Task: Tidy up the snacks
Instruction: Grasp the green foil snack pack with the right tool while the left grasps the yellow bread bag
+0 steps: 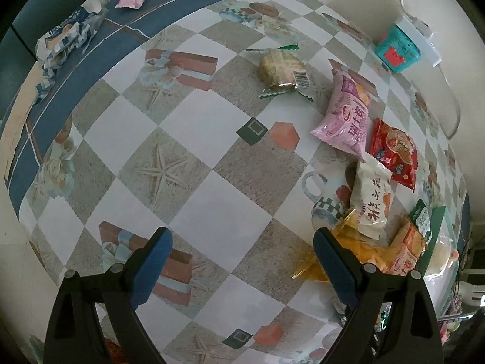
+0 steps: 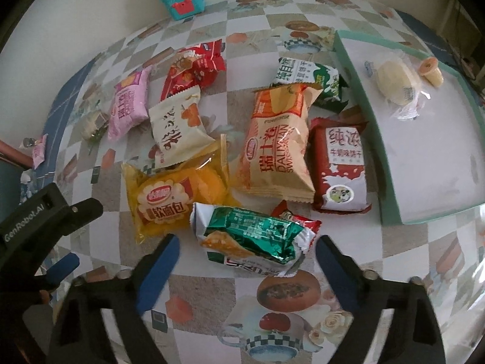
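**Right wrist over the green packet, tray waiting**

Right wrist view, largest first: patterned tablecloth [image 2: 212, 276] filling the frame, checkered, scattered with snacks. To the right, shallow teal-rimmed tray [image 2: 357, 91], holding only a clear-wrapped pale bun [image 2: 397, 86] and a small jelly cup [image 2: 432, 71]. Beside the tray's near wall, dark red milk-biscuit pack [image 2: 341, 166]; next left, tall orange Swiss-roll bag [image 2: 277, 142]; then yellow soft-bread pack [image 2: 175, 197], partly under a white pastry packet [image 2: 178, 130]. Farther back, pink roll packet [image 2: 128, 106], red packet [image 2: 194, 69], small green-and-white biscuit pack [image 2: 309, 75]. Nearest of all, crinkled green foil packet [image 2: 254, 239], lying flat on the cloth.

Right gripper [image 2: 247, 261] spread wide, nothing held, fingers flanking the green foil packet without touching. Left gripper [image 1: 242, 261] likewise spread and empty, hovering above bare cloth; pink packet and white pastry packet off to its right.

Step in hand, by judgement: sorting barely begun, two items trayed, next pick lined up. Next move: lower, straddle the green foil packet across its narrow width, close gently on the crushable wrapper, lift clear of the small red packet [image 2: 295, 217] tucked behind, carry right into the tray.
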{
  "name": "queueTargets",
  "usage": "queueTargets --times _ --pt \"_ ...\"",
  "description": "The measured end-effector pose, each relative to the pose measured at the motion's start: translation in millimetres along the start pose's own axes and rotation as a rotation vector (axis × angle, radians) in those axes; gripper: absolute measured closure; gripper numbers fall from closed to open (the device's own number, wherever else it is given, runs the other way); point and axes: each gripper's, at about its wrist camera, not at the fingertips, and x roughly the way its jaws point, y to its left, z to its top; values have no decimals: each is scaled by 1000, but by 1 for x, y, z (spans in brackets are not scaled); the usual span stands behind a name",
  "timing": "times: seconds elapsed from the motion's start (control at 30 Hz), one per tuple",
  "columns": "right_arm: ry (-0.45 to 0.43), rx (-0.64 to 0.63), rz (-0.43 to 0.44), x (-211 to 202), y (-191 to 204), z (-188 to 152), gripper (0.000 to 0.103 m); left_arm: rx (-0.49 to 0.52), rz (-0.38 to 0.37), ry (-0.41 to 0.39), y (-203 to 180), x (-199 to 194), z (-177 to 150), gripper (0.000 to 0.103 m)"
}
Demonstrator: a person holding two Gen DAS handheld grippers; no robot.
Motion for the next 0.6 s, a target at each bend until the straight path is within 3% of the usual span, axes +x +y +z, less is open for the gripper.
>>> queueTargets --times 0.13,0.3,0.6 --pt "15 4 19 5 -1 -4 22 7 -4 -7 -3 -2 0 9" --pt "12 31 50 3 -11 -8 33 26 -11 -9 -11 -3 0 9" --pt "-7 44 105 -7 -21 -3 36 49 -11 -10 -19 -2 -1 9"
